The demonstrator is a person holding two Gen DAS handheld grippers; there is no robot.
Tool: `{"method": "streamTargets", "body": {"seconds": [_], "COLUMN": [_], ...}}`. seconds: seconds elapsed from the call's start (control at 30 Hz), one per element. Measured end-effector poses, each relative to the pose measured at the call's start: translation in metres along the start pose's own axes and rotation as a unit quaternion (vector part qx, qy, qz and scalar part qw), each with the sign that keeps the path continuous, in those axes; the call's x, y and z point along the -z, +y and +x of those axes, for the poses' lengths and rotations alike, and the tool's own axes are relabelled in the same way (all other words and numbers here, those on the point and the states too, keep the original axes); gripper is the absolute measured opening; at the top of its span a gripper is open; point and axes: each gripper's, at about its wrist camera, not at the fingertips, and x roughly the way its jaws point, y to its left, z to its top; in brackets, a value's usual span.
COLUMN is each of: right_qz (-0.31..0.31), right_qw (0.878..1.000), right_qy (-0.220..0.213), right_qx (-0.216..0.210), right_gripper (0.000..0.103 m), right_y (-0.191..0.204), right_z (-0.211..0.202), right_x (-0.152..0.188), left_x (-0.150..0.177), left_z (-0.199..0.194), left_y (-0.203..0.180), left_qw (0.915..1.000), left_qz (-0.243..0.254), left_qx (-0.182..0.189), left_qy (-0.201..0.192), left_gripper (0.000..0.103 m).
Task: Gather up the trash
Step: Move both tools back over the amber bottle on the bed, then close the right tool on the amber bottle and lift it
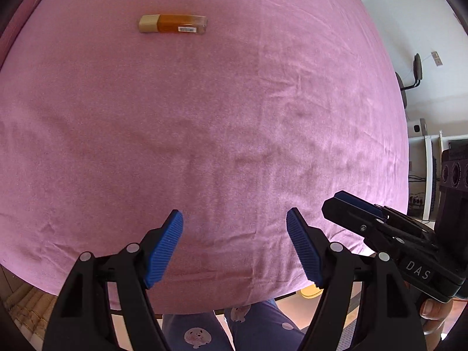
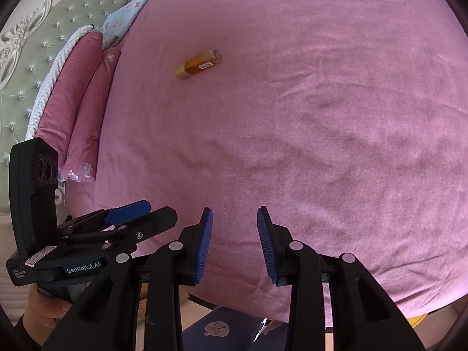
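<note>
Bottle lying flat on pink bed, far from both grippers. Left gripper and right gripper hovering over near edge, fingers open, holding nothing.

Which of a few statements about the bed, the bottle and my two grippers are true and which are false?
1. The amber bottle lies on its side on the pink bedsheet. True.
2. The left gripper grips the bottle. False: it is open, empty and well short of it.
3. The right gripper is open. True.
4. The bottle stands on the pillows. False: it lies apart from them.
</note>
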Motion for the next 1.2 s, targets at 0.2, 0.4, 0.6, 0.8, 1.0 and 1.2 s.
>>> {"method": "streamTargets", "body": {"seconds": [0.2,0.4,0.6,0.8,1.0,1.2], "right_qz": [-0.082,-0.138,-0.196,-0.245,-0.292,-0.358], "right_qw": [0.996,0.989,0.978,0.965,0.95,0.923], "right_qy": [0.019,0.034,0.057,0.074,0.087,0.106], "right_qx": [0.022,0.037,0.048,0.059,0.066,0.092], "right_gripper": [0.032,0.032,0.032,0.037,0.05,0.052], "right_y": [0.041,0.056,0.068,0.077,0.09,0.102], "right_z": [0.029,0.054,0.087,0.128,0.163,0.199], "right_x": [-0.058,-0.116,-0.172,-0.22,-0.255,-0.264], "left_x": [-0.027,-0.063,-0.1,-0.136,-0.156,-0.165], "left_z": [-0.005,0.001,0.018,0.042,0.062,0.075], "left_y": [0.035,0.066,0.092,0.103,0.121,0.133], "left_qw": [0.9982,0.9929,0.9829,0.976,0.9671,0.9635], "left_qz": [-0.056,-0.112,-0.176,-0.209,-0.248,-0.263], "left_qx": [0.006,0.004,0.005,-0.005,0.001,-0.008], "left_qy": [-0.022,-0.04,-0.056,-0.061,-0.057,-0.05], "left_gripper": [0.073,0.074,0.074,0.074,0.074,0.074]}}
